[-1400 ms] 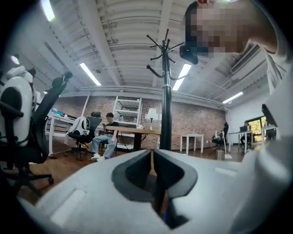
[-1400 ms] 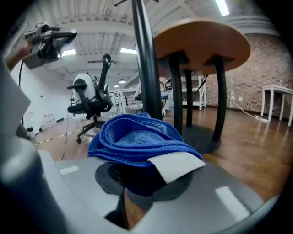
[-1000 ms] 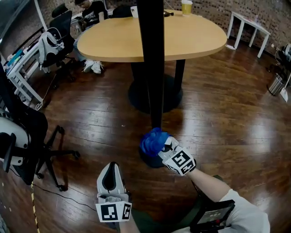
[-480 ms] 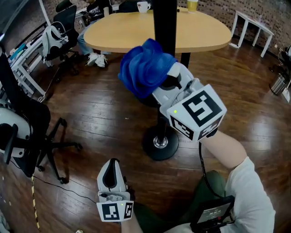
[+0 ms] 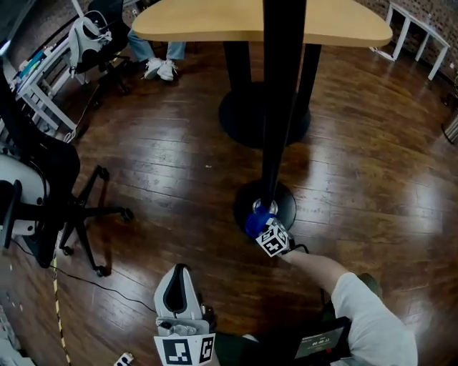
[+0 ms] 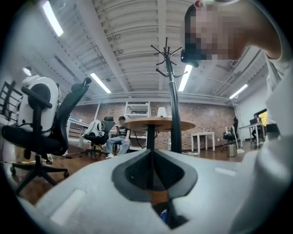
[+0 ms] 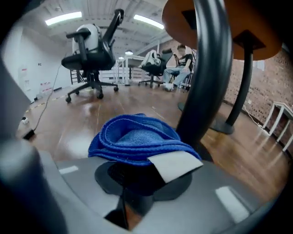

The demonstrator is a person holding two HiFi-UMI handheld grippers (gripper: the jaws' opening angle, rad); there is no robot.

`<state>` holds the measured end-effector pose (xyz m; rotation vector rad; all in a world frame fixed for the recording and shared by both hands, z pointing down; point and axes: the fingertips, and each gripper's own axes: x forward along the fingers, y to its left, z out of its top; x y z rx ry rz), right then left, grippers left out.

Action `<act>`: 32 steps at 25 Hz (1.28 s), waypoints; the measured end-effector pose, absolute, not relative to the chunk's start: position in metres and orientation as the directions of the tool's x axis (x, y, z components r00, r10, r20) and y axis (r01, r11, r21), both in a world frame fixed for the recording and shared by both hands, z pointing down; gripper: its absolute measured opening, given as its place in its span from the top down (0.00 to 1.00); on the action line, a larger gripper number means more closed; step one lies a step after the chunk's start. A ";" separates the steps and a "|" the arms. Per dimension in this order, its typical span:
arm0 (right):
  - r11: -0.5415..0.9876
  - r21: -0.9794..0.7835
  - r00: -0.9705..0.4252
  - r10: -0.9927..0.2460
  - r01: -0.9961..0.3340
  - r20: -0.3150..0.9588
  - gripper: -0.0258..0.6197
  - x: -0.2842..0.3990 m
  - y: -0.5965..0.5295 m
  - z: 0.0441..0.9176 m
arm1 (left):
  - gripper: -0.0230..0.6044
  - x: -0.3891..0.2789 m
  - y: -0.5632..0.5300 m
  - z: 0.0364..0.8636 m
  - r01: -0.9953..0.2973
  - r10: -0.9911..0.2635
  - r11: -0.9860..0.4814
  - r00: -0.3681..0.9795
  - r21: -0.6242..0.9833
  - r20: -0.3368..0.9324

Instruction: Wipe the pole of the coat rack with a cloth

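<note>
The coat rack's black pole (image 5: 280,100) rises from a round black base (image 5: 247,204) on the wooden floor. My right gripper (image 5: 263,229) is low at the foot of the pole, shut on a bunched blue cloth (image 5: 256,221). In the right gripper view the blue cloth (image 7: 135,139) with its white tag lies between the jaws, pressed against the pole (image 7: 208,68). My left gripper (image 5: 177,286) hangs near the bottom of the head view, shut and empty, well away from the pole. The left gripper view shows the rack's hooks (image 6: 166,55) far off.
A round wooden table (image 5: 257,21) on a black pedestal (image 5: 243,107) stands just behind the rack. A black office chair (image 5: 43,207) sits at the left, with more chairs and a seated person's legs (image 5: 161,57) further back. A white side table (image 5: 418,36) is at the far right.
My right gripper has gone with the cloth from high up the pole down to its foot by the base. The left gripper has stayed put.
</note>
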<state>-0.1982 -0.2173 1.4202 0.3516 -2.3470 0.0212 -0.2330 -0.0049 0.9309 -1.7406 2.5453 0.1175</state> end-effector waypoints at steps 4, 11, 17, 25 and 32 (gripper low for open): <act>0.968 0.042 -0.693 -0.206 -0.246 0.691 0.81 -0.196 -0.202 1.410 | 0.94 -0.247 -0.006 0.944 -0.918 -0.918 0.393 -0.395 0.050 -0.038; 0.971 0.108 -0.974 -0.220 -0.214 0.049 0.81 -0.228 -0.214 0.889 | 0.94 -0.244 -0.052 0.862 -0.951 -0.958 0.277 -0.284 0.136 -0.030; 0.950 0.146 -0.942 -0.239 -0.277 -0.236 0.81 -0.178 -0.205 0.566 | 0.94 -0.226 -0.086 0.639 -0.968 -0.971 0.228 -0.234 0.108 -0.048; 0.966 0.023 -0.957 -0.253 -0.259 -0.143 0.81 -0.102 -0.143 0.350 | 0.94 -0.195 -0.063 0.352 -0.983 -0.984 0.157 -0.164 0.094 -0.073; 0.909 0.130 -0.911 -0.372 -0.397 -0.181 0.81 -0.068 -0.133 0.271 | 0.94 -0.184 -0.041 0.265 -0.988 -0.980 0.156 -0.153 -0.007 -0.126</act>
